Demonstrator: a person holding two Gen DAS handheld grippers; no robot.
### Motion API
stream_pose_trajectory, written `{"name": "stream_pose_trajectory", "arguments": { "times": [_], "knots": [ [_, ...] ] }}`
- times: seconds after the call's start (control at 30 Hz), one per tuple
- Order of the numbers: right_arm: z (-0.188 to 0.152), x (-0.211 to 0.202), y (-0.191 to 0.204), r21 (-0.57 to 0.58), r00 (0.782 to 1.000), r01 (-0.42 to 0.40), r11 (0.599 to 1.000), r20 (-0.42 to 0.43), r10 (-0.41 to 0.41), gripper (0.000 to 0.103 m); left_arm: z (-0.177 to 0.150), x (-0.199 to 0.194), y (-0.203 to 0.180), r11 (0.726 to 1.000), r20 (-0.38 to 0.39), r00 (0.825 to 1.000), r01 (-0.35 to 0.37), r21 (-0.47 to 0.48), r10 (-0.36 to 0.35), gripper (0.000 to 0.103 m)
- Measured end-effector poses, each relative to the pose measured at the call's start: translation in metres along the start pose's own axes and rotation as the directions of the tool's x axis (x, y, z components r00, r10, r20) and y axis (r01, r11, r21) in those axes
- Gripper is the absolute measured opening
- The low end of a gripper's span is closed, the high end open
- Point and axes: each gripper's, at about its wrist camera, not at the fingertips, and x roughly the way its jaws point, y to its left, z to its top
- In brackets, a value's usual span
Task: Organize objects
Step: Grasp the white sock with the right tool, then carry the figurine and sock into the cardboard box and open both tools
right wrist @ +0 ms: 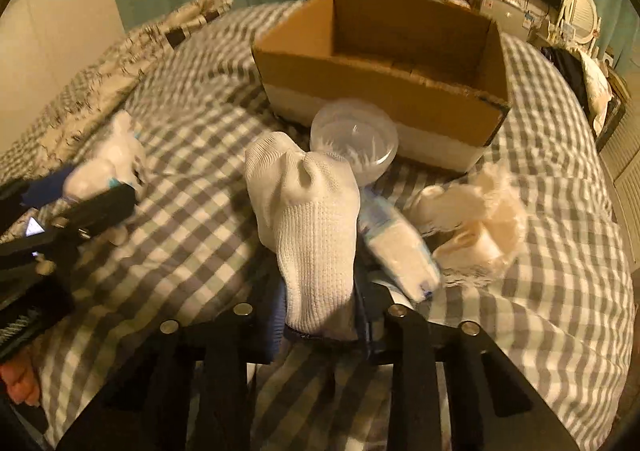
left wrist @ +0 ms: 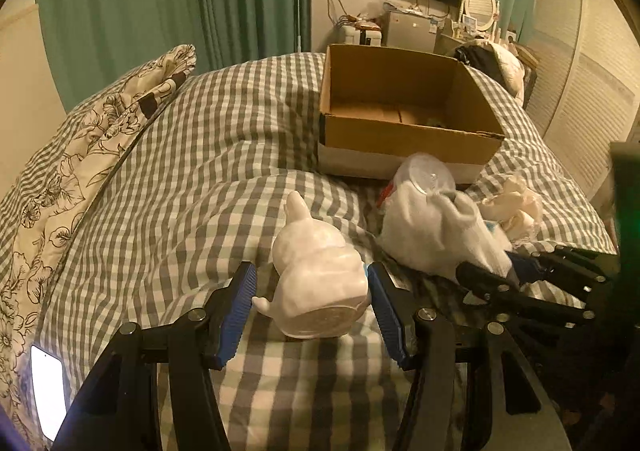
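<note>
While the right gripper [right wrist: 320, 325] pinched the white sock [right wrist: 308, 211] above the bed [right wrist: 540, 291], the left gripper [left wrist: 312, 303] was spread around the white figure [left wrist: 316, 279], probably needing to squeeze next, box [right wrist: 360, 87] near the far edge.

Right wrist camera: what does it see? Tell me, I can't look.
The right hand-held gripper pinches a white sock above a checked bed. Behind it sit a plastic cup and an open cardboard box.

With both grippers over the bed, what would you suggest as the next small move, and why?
Probably close the left gripper on the white figurine: it lies between the open fingers, ungripped. The right gripper already pinches the white sock, and the cardboard box waits beyond.
</note>
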Motion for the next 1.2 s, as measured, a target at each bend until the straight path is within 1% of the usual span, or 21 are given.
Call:
{"name": "stream_pose_trajectory", "arguments": {
  "times": [0.17,0.3,0.4,0.53,0.63,0.77,0.9,1.07,1.2],
  "knots": [
    [0.000,-0.036,0.002,-0.012,0.997,-0.024,1.000,0.069,0.024,0.027,0.001,-0.019,-0.011,1.000,0.027,1.000,0.008,0.016,-0.008,0.058],
    [0.004,-0.069,-0.002,-0.005,0.991,-0.037,0.999,0.131,0.038,0.026,0.005,-0.037,-0.020,0.999,0.058,0.998,0.024,0.023,-0.026,0.058],
    [0.011,-0.094,-0.005,0.000,0.982,-0.042,0.999,0.183,0.041,0.026,0.011,-0.051,-0.027,0.999,0.090,0.995,0.031,0.026,-0.033,0.058],
    [0.024,-0.128,-0.015,0.006,0.966,-0.020,1.000,0.258,0.018,0.026,0.025,-0.064,-0.036,0.997,0.147,0.987,0.067,0.029,-0.070,0.058],
    [0.037,-0.144,-0.025,0.015,0.954,0.000,1.000,0.300,-0.004,0.026,0.042,-0.065,-0.045,0.997,0.171,0.983,0.058,0.057,-0.067,0.058],
    [0.057,-0.157,-0.035,0.016,0.940,0.013,1.000,0.340,-0.017,0.027,0.068,-0.064,-0.051,0.995,0.207,0.975,0.067,0.071,-0.080,0.058],
    [0.080,-0.160,-0.048,0.017,0.930,0.027,1.000,0.365,-0.031,0.026,0.101,-0.058,-0.053,0.995,0.238,0.968,0.061,0.081,-0.079,0.058],
    [0.118,-0.155,-0.067,0.034,0.920,0.025,0.999,0.390,-0.037,0.026,0.146,-0.042,-0.057,0.994,0.274,0.958,0.058,0.093,-0.082,0.058],
    [0.147,-0.142,-0.076,0.037,0.915,0.024,0.999,0.402,-0.037,0.026,0.174,-0.019,-0.064,0.992,0.284,0.955,0.056,0.115,-0.087,0.058]
  ]
}}
